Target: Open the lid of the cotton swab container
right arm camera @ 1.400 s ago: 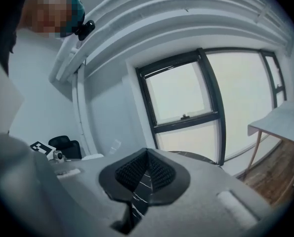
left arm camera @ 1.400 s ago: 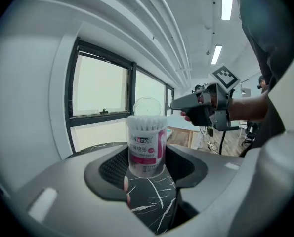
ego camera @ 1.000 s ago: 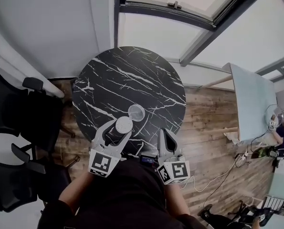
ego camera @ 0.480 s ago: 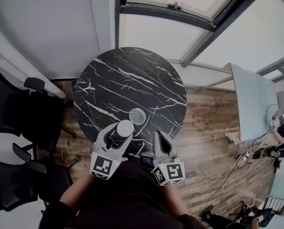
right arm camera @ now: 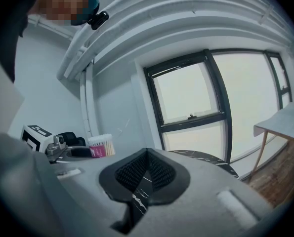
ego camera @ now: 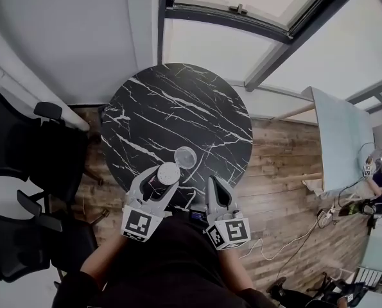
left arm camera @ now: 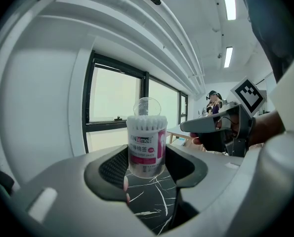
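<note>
The cotton swab container (ego camera: 168, 171) is a small clear tub with a pink label (left arm camera: 147, 151). It stands upright between the pads of my left gripper (ego camera: 160, 181), which is shut on its sides (left arm camera: 147, 167). Its top is uncovered and the white swab tips show. The clear round lid (ego camera: 185, 156) lies on the black marble table (ego camera: 171, 114) just beyond the container, also seen behind it in the left gripper view as the lid (left arm camera: 147, 105). My right gripper (ego camera: 216, 194) hovers at the table's near edge, shut and empty (right arm camera: 146, 174). The container (right arm camera: 101, 144) shows to its left.
Black office chairs (ego camera: 24, 153) stand left of the round table. Wooden floor (ego camera: 287, 172) lies to the right, with a pale desk (ego camera: 338, 140) and cables beyond. A person (ego camera: 380, 181) sits at the far right. A window (right arm camera: 191, 98) is ahead.
My right gripper has drifted a little left, closer to the left one. The left gripper still holds the container in the same place; the lid has not moved.
</note>
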### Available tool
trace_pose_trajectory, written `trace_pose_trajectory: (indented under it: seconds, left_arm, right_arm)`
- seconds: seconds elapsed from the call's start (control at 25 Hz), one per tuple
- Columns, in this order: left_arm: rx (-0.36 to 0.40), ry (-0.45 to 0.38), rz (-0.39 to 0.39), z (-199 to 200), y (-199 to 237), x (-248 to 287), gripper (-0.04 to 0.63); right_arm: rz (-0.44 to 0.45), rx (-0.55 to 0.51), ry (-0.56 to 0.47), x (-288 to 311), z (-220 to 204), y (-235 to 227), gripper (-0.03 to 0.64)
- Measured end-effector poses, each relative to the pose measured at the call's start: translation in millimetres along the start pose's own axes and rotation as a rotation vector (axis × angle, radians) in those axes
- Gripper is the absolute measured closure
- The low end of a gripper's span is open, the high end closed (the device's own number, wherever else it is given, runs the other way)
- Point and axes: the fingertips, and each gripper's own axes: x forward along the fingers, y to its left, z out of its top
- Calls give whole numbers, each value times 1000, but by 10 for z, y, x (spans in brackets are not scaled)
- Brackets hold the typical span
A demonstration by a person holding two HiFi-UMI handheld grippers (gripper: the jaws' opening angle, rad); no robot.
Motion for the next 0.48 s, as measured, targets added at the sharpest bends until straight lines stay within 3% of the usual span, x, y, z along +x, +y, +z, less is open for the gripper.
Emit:
trace_pose_trajectory:
  seconds: [0.48]
  left_arm:
    - [-6,-1,0,14,-1,-2,354]
  right_arm:
    - [-9,11,3,-8,5,-41,620]
